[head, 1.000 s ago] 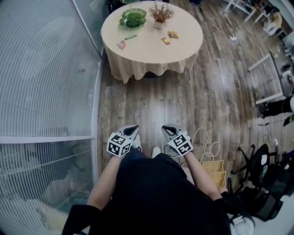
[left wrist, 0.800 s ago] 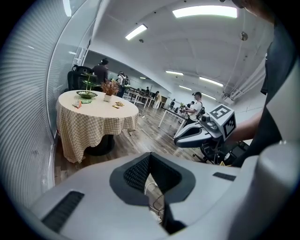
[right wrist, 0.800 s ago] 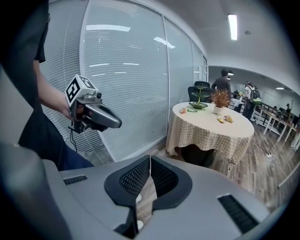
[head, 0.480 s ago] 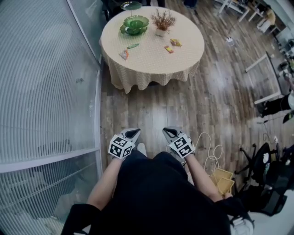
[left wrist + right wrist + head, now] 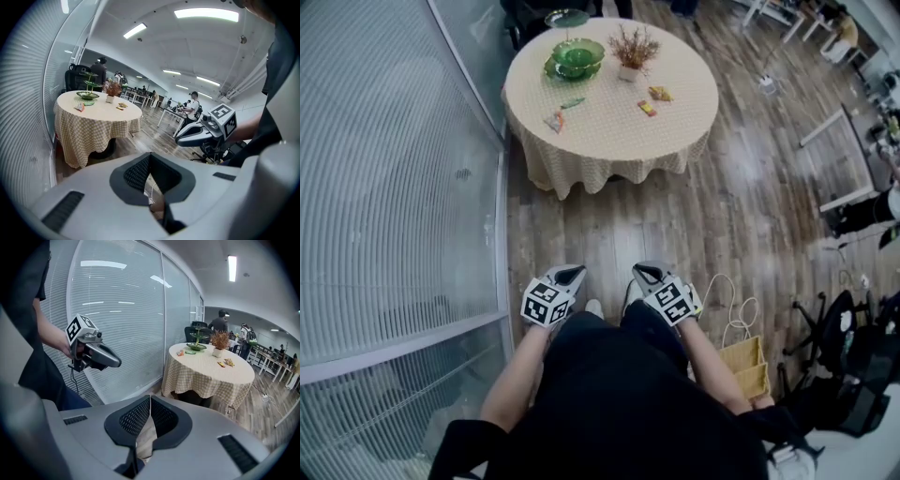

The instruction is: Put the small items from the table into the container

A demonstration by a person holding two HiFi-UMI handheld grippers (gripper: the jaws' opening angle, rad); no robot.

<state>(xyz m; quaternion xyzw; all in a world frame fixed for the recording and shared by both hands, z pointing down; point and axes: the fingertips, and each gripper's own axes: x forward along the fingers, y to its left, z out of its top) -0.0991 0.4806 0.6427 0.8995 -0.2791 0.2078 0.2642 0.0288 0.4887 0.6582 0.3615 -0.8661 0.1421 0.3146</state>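
A round table (image 5: pixel 609 141) under a checked cloth stands ahead, well beyond both grippers. On it sit a green glass bowl (image 5: pixel 577 54), a vase of dried stems (image 5: pixel 636 47) and small items: a packet (image 5: pixel 555 120), a green piece (image 5: pixel 573 103), an orange piece (image 5: pixel 648 108) and a yellow packet (image 5: pixel 660 93). My left gripper (image 5: pixel 570 273) and right gripper (image 5: pixel 645 272) are held side by side over the wood floor, both shut and empty. The left gripper view shows its jaws (image 5: pixel 150 157) closed, with the table (image 5: pixel 93 126) far off. In the right gripper view the jaws (image 5: pixel 150 399) are closed too.
A glass partition with blinds (image 5: pixel 394 187) runs along the left. On the floor at right lie a white cable (image 5: pixel 731 300) and a yellow basket (image 5: pixel 745 366), with a black chair (image 5: pixel 834 328) and white desks (image 5: pixel 844 141) beyond. People stand behind the table (image 5: pixel 220 319).
The table has drawn closer and lower in the head view as the person walks toward it. Both grippers travel along, still shut and side by side.
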